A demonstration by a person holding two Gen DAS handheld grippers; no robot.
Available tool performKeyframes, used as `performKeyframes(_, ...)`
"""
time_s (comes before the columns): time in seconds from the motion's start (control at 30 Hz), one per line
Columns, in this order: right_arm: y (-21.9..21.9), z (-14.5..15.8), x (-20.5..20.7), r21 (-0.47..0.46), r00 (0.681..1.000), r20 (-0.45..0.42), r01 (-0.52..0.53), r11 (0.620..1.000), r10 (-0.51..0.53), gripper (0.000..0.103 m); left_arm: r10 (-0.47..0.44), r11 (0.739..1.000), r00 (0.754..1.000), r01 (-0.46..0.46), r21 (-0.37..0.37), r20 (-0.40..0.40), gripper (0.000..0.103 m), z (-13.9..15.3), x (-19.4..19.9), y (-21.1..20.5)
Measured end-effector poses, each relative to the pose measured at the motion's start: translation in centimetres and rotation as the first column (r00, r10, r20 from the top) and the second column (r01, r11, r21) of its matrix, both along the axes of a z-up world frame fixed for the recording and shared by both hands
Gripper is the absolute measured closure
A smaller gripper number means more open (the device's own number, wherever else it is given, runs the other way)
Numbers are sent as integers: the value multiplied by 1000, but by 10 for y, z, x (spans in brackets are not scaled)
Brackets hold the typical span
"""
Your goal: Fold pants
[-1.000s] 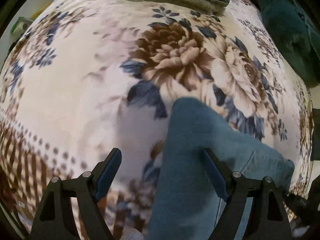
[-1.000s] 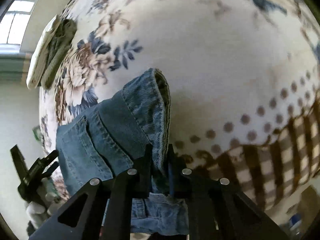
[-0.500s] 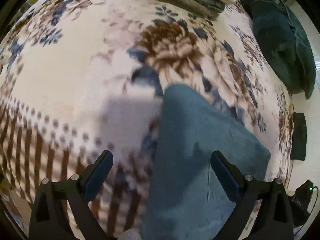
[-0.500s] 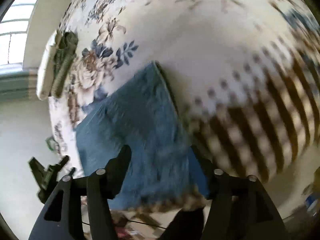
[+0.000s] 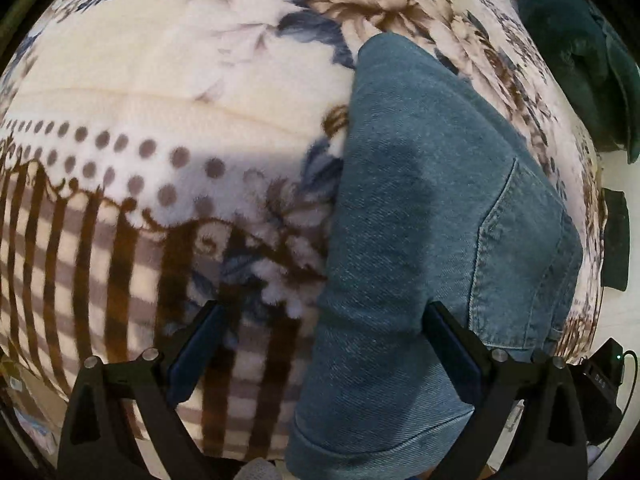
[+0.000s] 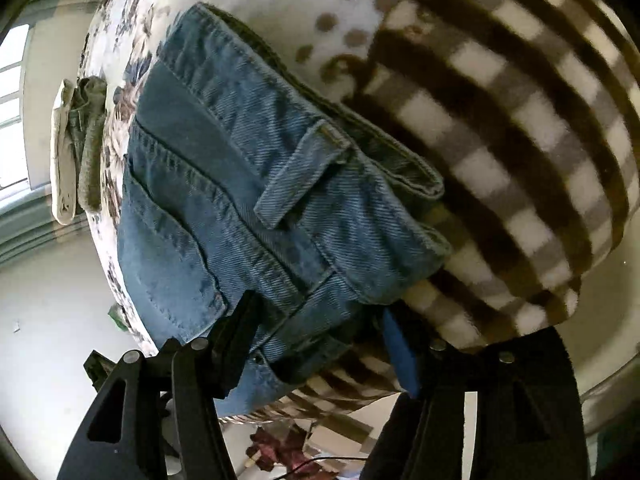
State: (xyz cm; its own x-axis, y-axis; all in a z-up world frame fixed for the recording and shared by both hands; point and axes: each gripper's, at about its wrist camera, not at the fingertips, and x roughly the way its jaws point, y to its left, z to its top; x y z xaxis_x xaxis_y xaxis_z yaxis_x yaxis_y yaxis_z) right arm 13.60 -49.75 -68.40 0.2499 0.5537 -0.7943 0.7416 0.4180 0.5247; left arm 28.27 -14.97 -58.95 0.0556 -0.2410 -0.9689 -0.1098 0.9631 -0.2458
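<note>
Folded jeans (image 5: 432,216) lie near the blanket's (image 5: 140,92) checked front edge. Left gripper (image 5: 320,344) is spread apart, straddling the hem side; right gripper (image 6: 320,340) is spread over the waistband (image 6: 304,168), nothing clamped. Layers should be pinched fully before any lift so edges stay aligned.

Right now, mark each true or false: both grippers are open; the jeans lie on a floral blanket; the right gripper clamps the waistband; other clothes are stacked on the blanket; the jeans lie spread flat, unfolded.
1. Left gripper and right gripper are open: true.
2. Jeans lie on the floral blanket: true.
3. False: the right gripper is open around the waistband.
4. Stacked clothes lie on the blanket: true.
5. False: the jeans are folded in layers.
</note>
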Motion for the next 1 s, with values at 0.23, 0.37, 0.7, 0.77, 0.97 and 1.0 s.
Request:
performKeyframes(0.23, 18, -4, -15, 162, 996, 84, -35, 986, 22, 29, -5, 994, 1000, 8, -108, 28, 2, 10, -1, -4)
performKeyframes(0.37, 30, -32, -7, 221, 988, 143, 34, 975, -67, 22, 17, 989, 1000, -18, -144, -10, 2, -9, -1, -9)
performKeyframes(0.7, 40, -24, 5, 293, 950, 219, 152, 944, -221, 15, 46, 981, 999, -48, -186, -19, 2, -17, 5, -4)
performKeyframes(0.77, 41, -13, 5, 299, 947, 237, 141, 944, -217, 15, 44, 981, 999, -47, -190, -21, 2, -17, 4, -1)
performKeyframes(0.97, 30, -1, 14, 260, 950, 261, 101, 960, -171, 15, 29, 981, 999, -34, -193, -29, 2, -20, 6, 0)
performKeyframes(1.0, 31, -7, 18, 234, 956, 248, 97, 967, -155, 15, 28, 981, 999, -33, -194, -30, 2, -20, 6, 0)
